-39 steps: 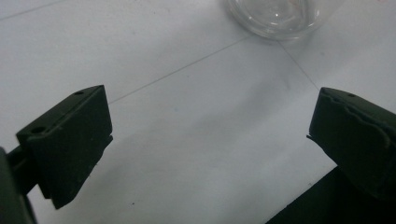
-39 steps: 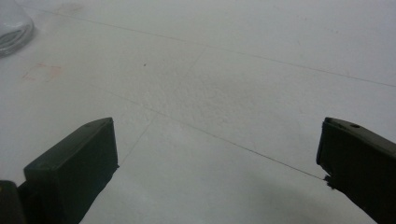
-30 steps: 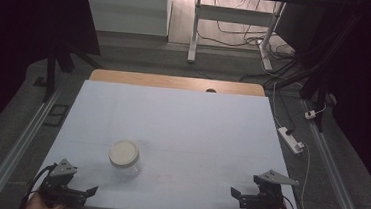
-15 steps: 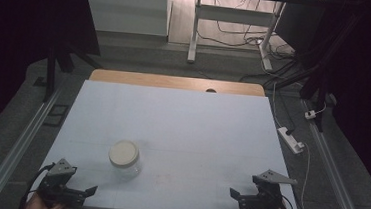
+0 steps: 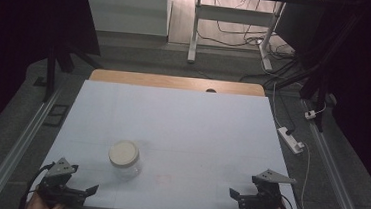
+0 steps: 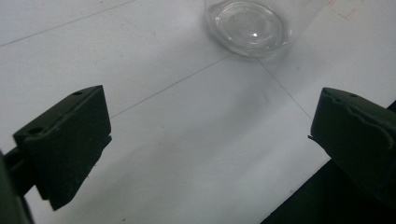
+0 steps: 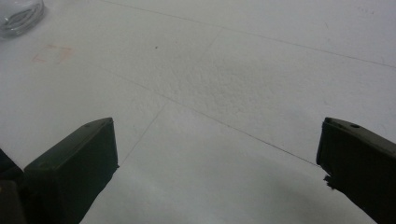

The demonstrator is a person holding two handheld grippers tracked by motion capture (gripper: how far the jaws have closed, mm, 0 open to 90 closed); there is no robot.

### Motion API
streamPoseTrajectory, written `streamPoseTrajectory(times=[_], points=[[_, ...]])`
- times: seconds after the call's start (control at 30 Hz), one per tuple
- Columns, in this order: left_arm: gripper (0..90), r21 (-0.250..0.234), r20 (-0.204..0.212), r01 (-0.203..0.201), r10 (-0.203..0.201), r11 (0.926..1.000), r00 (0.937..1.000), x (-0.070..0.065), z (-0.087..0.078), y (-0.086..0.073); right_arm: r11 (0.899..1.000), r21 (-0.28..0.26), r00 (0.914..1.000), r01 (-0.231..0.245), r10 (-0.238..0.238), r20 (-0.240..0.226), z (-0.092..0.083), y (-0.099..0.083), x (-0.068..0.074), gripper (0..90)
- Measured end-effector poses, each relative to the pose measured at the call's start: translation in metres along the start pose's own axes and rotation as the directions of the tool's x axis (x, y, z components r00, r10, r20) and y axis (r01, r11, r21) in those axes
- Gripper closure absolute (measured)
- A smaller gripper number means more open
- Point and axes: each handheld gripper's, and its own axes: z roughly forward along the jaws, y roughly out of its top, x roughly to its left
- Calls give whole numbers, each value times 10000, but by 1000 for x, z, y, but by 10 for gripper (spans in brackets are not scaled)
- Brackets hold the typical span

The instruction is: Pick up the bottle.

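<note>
Both claws gape wide with nothing in them, the left claw (image 5: pixel 84 192) and right claw (image 5: pixel 236 196) low at the desk's (image 5: pixel 182 124) near corners. The lidded jar (image 5: pixel 124 158) stands near the left one on white covering; cables cross the dark floor (image 5: pixel 237 63) beyond.

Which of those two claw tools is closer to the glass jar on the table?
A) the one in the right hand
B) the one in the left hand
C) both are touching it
B: in the high view the jar stands on the left half of the table, near the left gripper and far from the right gripper; neither touches it.
</note>
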Motion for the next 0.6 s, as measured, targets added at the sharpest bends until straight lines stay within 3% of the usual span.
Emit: streamPoseTrajectory(times=[0.33, 0.47, 0.6], points=[[0, -173, 568, -368, 377, 9992, 9977, -1, 3, 5, 10000, 91, 10000, 4, -3, -48, 1, 0, 0, 0], [0, -424, 940, -757, 794, 9962, 9924, -5, 6, 11, 9999, 142, 10000, -9, 9, -57, 1, 0, 0, 0], [0, -365, 1284, -968, 1007, 9946, 9866, -7, 11, 15, 9999, 151, 10000, 6, -5, -59, 1, 0, 0, 0]])
